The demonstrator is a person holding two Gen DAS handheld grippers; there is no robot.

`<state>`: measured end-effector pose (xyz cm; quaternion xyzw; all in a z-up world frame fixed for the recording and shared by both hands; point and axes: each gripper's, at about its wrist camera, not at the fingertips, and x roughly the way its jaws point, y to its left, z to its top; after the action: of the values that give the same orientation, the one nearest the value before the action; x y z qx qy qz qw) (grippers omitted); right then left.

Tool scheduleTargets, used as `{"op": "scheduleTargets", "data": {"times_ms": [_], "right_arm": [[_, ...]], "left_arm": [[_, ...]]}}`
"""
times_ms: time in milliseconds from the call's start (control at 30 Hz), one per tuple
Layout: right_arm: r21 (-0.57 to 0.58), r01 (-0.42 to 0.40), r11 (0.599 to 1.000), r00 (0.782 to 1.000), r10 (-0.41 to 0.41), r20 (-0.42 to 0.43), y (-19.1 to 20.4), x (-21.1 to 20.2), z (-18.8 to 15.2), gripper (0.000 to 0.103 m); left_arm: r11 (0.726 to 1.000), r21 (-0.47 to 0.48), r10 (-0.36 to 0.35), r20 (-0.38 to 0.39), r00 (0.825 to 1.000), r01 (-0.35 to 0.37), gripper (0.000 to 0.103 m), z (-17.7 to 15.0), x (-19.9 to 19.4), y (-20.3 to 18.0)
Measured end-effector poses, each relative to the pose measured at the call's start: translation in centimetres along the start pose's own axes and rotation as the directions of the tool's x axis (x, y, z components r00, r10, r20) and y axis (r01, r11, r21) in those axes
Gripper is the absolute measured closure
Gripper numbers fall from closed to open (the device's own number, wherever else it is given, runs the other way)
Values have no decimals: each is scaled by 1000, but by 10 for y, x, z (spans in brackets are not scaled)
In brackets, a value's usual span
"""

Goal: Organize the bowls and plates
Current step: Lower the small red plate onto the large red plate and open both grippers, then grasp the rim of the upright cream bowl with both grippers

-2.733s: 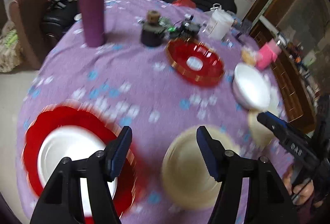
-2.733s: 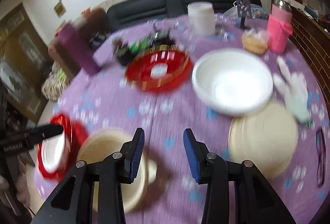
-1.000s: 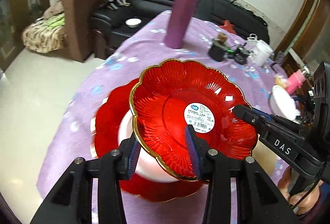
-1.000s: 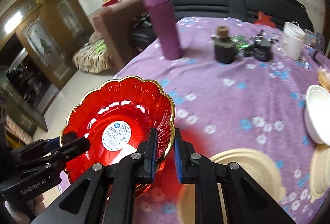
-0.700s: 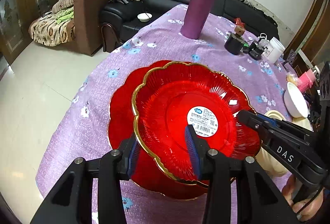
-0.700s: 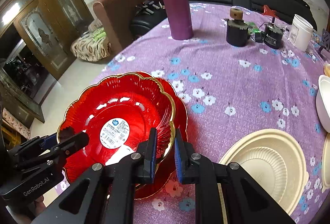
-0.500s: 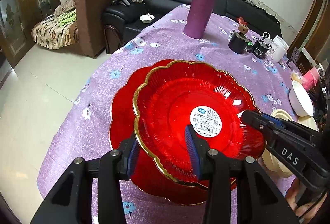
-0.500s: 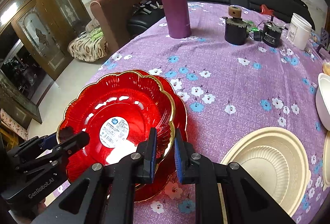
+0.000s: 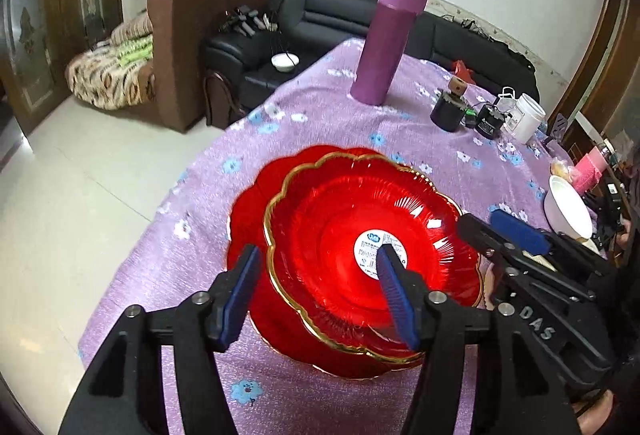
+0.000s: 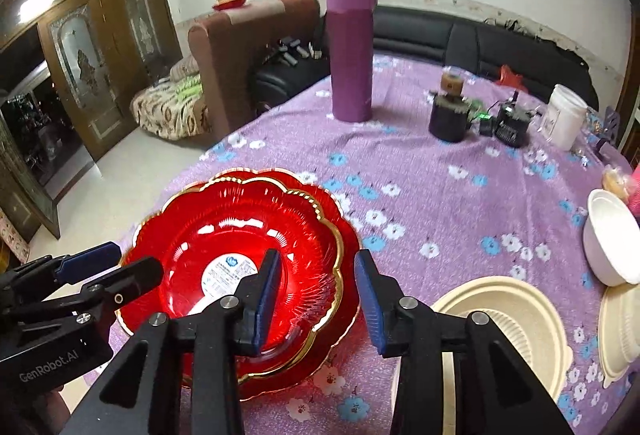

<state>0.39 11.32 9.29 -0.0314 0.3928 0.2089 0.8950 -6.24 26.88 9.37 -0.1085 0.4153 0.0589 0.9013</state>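
A red scalloped plate with a gold rim and a white label [image 9: 372,231] [image 10: 236,239] rests nested on a second, larger red plate [image 9: 248,203] [image 10: 348,235] on the purple flowered tablecloth. My left gripper [image 9: 316,283] is open, its jaws astride the upper plate's near-left rim. My right gripper [image 10: 316,283] is open, its jaws astride the upper plate's right rim. A cream ribbed plate [image 10: 504,315] lies to the right. A white bowl [image 10: 608,239] [image 9: 568,207] sits further right, with another cream dish [image 10: 622,327] below it.
A tall purple flask [image 9: 390,43] [image 10: 350,51] stands at the back. A dark jar [image 10: 450,115], black gadgets [image 10: 510,123], a white tub [image 10: 566,115] and a pink cup [image 9: 588,171] line the far side. The table edge [image 9: 168,195] drops off left of the plates.
Both grippers, shut on the upper red plate's rim half a second ago, have opened and let it go. The plate now rests on the lower red plate.
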Motion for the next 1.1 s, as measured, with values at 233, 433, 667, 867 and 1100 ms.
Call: {"op": "scheduleTargets", "data": {"times_ms": [233, 433, 667, 867, 1100], "right_arm": [[53, 8, 999, 998, -12, 69, -26, -33, -11, 47], [146, 13, 989, 996, -27, 91, -64, -58, -38, 41], [233, 58, 971, 994, -77, 77, -112, -78, -71, 40], [310, 90, 946, 992, -114, 61, -154, -90, -93, 40], [379, 109, 919, 988, -141, 59, -188, -99, -106, 40]], "left_arm": [[996, 40, 75, 104, 992, -79, 27, -6, -27, -18], [986, 120, 92, 170, 981, -114, 23, -16, -46, -52], [971, 216, 62, 179, 982, -101, 22, -26, -48, -98], [961, 265, 42, 152, 987, -81, 22, -34, -40, -130], [959, 281, 1, 100, 995, -29, 22, -35, -27, -153]]}}
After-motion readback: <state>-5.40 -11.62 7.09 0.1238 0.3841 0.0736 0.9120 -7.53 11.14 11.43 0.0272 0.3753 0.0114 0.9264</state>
